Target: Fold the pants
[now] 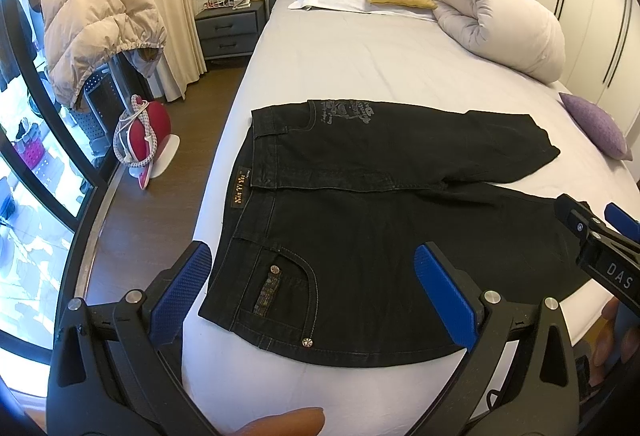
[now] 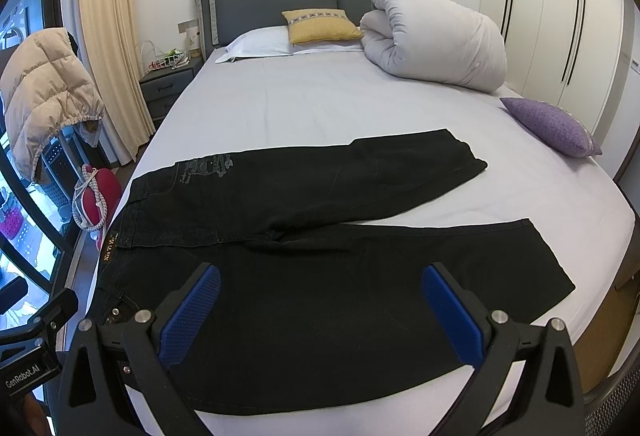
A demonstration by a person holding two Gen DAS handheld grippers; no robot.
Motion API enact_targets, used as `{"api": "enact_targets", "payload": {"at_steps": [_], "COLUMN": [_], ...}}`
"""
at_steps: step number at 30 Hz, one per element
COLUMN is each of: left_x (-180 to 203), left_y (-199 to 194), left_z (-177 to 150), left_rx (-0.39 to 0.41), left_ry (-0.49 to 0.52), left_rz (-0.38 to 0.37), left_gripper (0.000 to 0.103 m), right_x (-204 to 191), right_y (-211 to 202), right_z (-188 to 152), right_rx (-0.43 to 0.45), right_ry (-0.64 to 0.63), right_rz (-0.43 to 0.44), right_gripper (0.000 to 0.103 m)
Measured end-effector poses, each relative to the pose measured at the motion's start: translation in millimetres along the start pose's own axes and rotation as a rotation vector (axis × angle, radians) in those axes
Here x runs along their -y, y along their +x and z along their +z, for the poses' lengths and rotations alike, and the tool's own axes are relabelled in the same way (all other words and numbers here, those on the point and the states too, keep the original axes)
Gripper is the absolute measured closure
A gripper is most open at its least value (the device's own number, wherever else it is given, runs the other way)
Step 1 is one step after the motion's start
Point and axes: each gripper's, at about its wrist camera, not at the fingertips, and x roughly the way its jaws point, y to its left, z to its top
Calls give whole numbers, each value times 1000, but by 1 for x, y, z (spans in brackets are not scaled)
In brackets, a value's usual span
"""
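lying flat across the foot of the bed, the black jeans have their waistband toward the bed's left edge and both legs running rightward, splayed into a shallow v. the far leg ends short of the purple cushion; the near leg reaches toward the right edge, its hem close to the mattress rim.

the left gripper hovers over the hip and front pocket with its blue pads spread wide, released, nothing between them. the right gripper hangs over the near thigh, equally spread and empty. neither appears to touch the denim.

no fold looks started yet. the likely first move is bringing one leg over the other, and several things could spoil it:
- the legs are splayed, so gripping only at waist and thigh would probably leave the hems misaligned and a twist at the crotch.
- denim is stiff and heavy; a shallow pinch on one layer could slip out mid-lift, or catch only the top layer of the pocket.
- the waistband sits right at the bed's left edge, so a tug that way could drag it over the side toward the floor.
- the smooth sheet may bunch up with the jeans if the pads dig in too deep.
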Motion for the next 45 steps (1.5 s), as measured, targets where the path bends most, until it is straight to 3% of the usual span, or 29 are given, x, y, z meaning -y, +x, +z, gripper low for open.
{"api": "enact_targets", "payload": {"at_steps": [13, 19, 22, 24, 27, 29, 31, 33, 35, 37, 40, 42, 45], "left_x": [3, 5, 2, -4, -10, -14, -26, -30, -30, -37, -56, -60, -54], "left_y": [-2, -5, -4, 1, 19, 24, 23, 30, 47, 64, 107, 123, 160], "left_z": [5, 5, 12, 20, 33, 38, 42, 50, 64, 77, 115, 139, 190], "left_rx": [6, 56, 81, 65, 45, 105, 205, 188, 136, 92, -8, 6, 12], "left_ry": [1, 12, 4, -21, -27, -41, -127, -135, -86, -105, -146, -121, 4], "left_rz": [1, 2, -48, -112, -145, -144, -149, -144, -48, 17, 12, 4, -95], "left_gripper": [0, 0, 0, 0, 0, 0, 0, 0, 0, 0, 0, 0, 0], "right_x": [-2, -7, -5, -2, 6, 12, 21, 30, 34, 33, 23, 19, 18], "right_y": [1, 6, 11, 14, 18, 21, 27, 36, 50, 68, 91, 103, 123], "right_z": [-1, -6, -4, 0, 9, 18, 26, 34, 42, 50, 61, 66, 77], "right_rx": [-3, -8, -9, -6, 12, 35, 57, 63, 38, -10, -76, -88, -118], "right_ry": [-1, -6, -11, -11, -7, 6, 40, 86, 102, 65, -44, -96, -152], "right_rz": [1, 4, 11, 29, 49, 96, 170, 240, 279, 305, 283, 286, 294], "right_gripper": [0, 0, 0, 0, 0, 0, 0, 0, 0, 0, 0, 0, 0]}}
